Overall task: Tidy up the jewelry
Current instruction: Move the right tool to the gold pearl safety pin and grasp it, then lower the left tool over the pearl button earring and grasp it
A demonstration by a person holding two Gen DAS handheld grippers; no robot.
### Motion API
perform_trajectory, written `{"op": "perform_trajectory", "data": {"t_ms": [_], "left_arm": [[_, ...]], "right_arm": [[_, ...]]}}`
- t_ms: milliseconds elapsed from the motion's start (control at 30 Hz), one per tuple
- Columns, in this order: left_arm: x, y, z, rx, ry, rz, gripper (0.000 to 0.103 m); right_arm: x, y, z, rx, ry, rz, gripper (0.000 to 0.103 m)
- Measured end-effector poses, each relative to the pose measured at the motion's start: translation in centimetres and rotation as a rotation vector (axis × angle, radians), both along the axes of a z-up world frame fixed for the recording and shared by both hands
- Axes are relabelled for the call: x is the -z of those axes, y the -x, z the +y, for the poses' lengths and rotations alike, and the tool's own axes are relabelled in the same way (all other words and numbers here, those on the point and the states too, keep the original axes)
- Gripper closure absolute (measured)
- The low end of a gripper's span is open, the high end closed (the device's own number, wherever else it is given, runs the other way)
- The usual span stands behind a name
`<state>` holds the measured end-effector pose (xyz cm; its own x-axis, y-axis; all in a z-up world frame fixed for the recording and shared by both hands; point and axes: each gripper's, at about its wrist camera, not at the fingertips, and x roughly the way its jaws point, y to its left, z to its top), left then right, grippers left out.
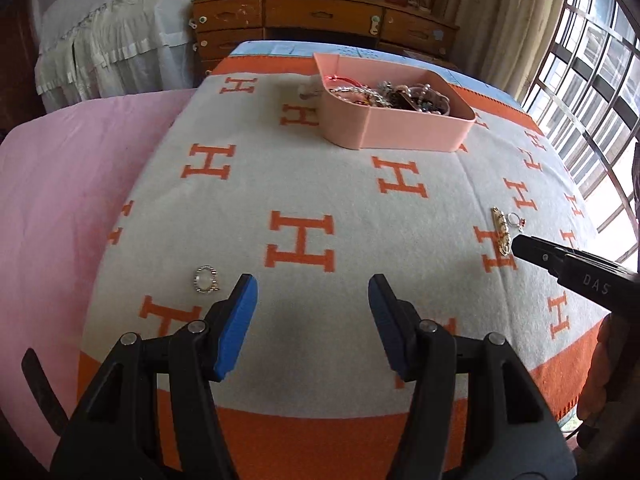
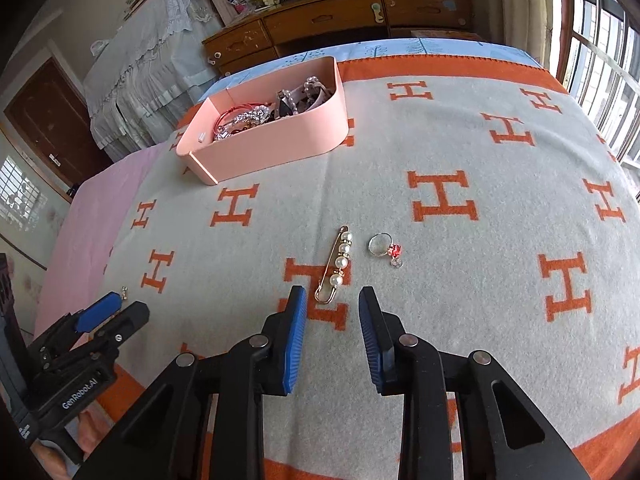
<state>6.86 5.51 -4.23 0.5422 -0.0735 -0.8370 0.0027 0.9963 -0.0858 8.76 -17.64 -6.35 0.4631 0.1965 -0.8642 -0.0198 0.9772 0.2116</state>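
A pink box [image 1: 404,133] [image 2: 276,151] holding several pieces of jewelry stands at the far side of an orange-and-grey blanket. On the blanket lie a gold pin with pearls [image 2: 337,264] [image 1: 501,234] and, beside it, a ring with a red stone [image 2: 386,247] [image 1: 516,220]. My right gripper [image 2: 332,294] is open, and the pin's near end lies between its fingertips without touching them. A rhinestone ring [image 1: 206,279] [image 2: 124,292] lies just left of my open left gripper [image 1: 313,282], which has nothing between its fingers.
The blanket [image 1: 352,200] covers a bed with a pink sheet [image 1: 60,200] on its left. A wooden dresser [image 1: 320,20] stands behind the bed. A barred window [image 1: 592,80] is on the right and draped white cloth [image 1: 112,32] on the left.
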Motion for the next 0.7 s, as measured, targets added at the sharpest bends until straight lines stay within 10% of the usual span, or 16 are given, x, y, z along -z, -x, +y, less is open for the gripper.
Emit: {"op": "perform_trajectory", "data": {"t_ms": [333,700], "left_arm": [[-0.6,0.0,8.6,-0.146,0.025,0.0,0.048],[1.4,-1.2,7.2,-0.006,0.008,0.127,0.048]], "right_arm": [[1.4,-3.3,1.9,-0.027,0.111,-0.005,0.089],[1.8,0.1,3.5,-0.083,0.111,-0.049,0.095]]}}
